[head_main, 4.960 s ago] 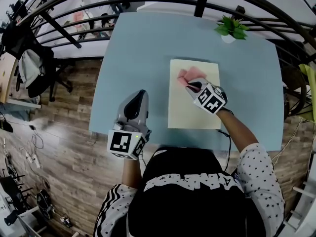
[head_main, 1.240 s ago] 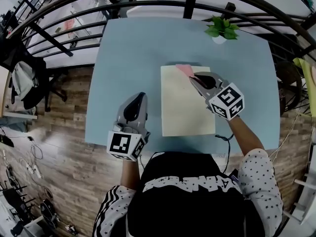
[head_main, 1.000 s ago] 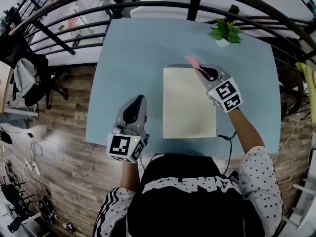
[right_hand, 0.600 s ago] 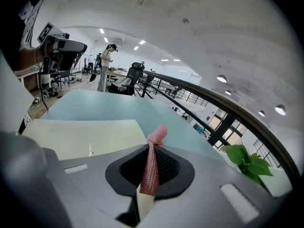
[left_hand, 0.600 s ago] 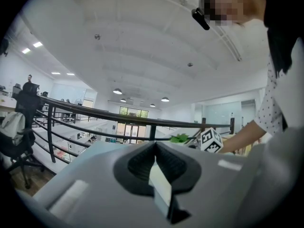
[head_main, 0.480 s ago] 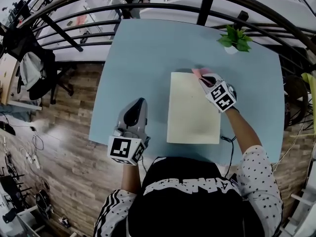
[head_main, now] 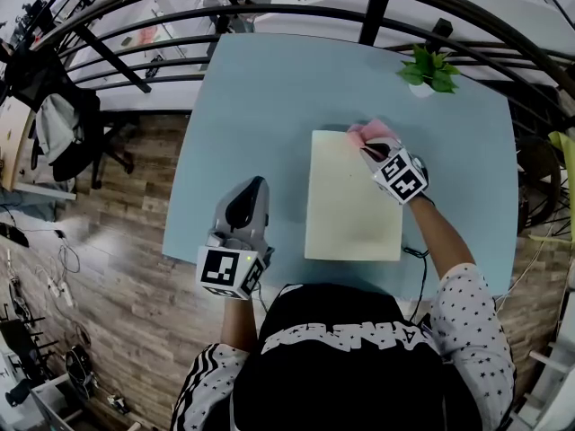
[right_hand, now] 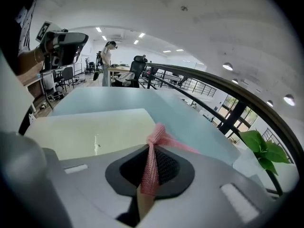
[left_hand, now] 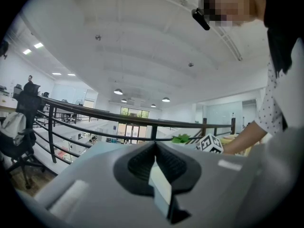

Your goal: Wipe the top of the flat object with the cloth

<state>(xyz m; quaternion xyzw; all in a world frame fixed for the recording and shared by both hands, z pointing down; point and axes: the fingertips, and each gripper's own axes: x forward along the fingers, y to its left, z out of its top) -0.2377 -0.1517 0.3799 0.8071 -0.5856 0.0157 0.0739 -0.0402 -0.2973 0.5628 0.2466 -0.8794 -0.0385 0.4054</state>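
Note:
A pale yellow flat board (head_main: 352, 196) lies on the light blue table (head_main: 260, 106). My right gripper (head_main: 373, 146) is at the board's far right corner, shut on a pink mesh cloth (head_main: 366, 131). In the right gripper view the cloth (right_hand: 153, 163) is pinched between the jaws and bunches out ahead of them, with the board (right_hand: 95, 129) spreading to the left. My left gripper (head_main: 246, 193) rests near the table's front left, left of the board, jaws shut with nothing between them; in its own view the left gripper (left_hand: 155, 167) faces the railing.
A small potted plant (head_main: 429, 70) stands at the table's far right. A dark metal railing (head_main: 296, 12) curves behind the table. An office chair (head_main: 63, 124) with clothes is on the wood floor at left.
The right gripper carried the cloth from mid-board up to the board's far right corner, lifted briefly past the far edge, then came down at the corner. The left gripper stayed put.

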